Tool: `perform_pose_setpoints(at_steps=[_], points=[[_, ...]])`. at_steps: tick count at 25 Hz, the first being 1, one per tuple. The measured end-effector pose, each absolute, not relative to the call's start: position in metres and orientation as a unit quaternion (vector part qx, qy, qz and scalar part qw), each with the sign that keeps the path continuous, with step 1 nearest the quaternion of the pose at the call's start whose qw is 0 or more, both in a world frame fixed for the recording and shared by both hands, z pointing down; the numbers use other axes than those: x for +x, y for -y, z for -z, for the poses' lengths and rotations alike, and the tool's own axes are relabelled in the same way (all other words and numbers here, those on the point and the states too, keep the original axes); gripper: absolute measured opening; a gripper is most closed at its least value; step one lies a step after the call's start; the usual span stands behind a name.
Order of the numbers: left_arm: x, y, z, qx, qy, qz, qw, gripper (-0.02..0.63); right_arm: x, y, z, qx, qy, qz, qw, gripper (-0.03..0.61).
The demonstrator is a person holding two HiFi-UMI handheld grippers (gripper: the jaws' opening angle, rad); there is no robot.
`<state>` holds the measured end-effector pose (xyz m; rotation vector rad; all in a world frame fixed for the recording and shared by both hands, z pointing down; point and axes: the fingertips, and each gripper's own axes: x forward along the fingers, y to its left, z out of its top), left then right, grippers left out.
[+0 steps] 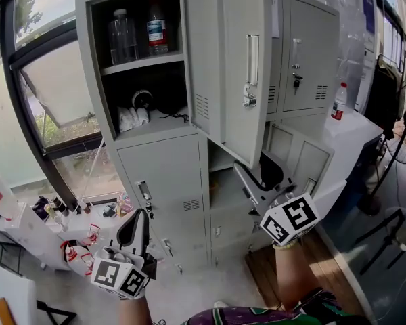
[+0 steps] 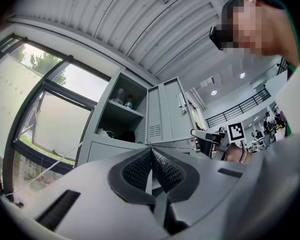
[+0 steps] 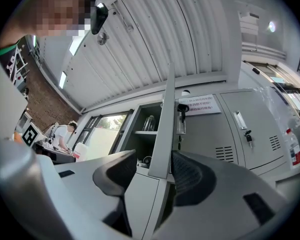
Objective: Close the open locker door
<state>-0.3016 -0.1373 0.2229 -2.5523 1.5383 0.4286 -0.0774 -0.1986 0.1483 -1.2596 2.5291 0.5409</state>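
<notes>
Grey sheet metal makes up the whole bank of lockers (image 1: 159, 171), and the open locker door (image 1: 223, 66) belongs to the upper left compartment. It swings far out toward the room, with its pull handle (image 1: 252, 59) on the outward face and its lower corner hanging free in front of the lockers beside it.

The right gripper (image 1: 260, 176) is raised just under that lower corner and tilts upward. In the right gripper view its jaws stand apart, and the thin edge of the door (image 3: 165, 129) rises in the gap between them. A little space shows on each side of the edge, so the pads do not press on it and the right gripper (image 3: 155, 169) grasps nothing.

The left gripper (image 1: 137, 222) is lower and further left, in front of the closed lower locker and well apart from the door. Its jaws are pressed together on nothing (image 2: 151, 159), and the door (image 2: 165, 114) shows far beyond them.

Inside the open compartment two clear bottles (image 1: 139, 32) stand on the upper shelf.
</notes>
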Motion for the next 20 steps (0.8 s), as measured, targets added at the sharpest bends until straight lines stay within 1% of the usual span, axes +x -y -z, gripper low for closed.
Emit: perform_pose_setpoints(at_steps=[6, 10, 13, 16, 20], points=[[-0.307, 0.133, -0.229, -0.844, -0.514, -0.141, 0.057, 0.021, -0.082, 0.189, -0.147, -0.431, -0.871, -0.189, 0.14, 0.163], [-0.314, 0.126, -0.234, -0.839, -0.522, -0.142, 0.053, 0.021, -0.09, 0.184, -0.146, -0.421, -0.875, -0.185, 0.152, 0.152], [-0.319, 0.122, -0.237, -0.836, -0.528, -0.14, 0.051, 0.021, -0.099, 0.179, -0.147, -0.412, -0.879, -0.189, 0.148, 0.135], [-0.324, 0.119, -0.238, -0.832, -0.535, -0.136, 0.051, 0.021, -0.109, 0.176, -0.147, -0.402, -0.884, -0.19, 0.147, 0.127], [-0.332, 0.114, -0.238, -0.825, -0.547, -0.135, 0.053, 0.021, -0.12, 0.172, -0.148, -0.39, -0.889, -0.19, 0.148, 0.133]])
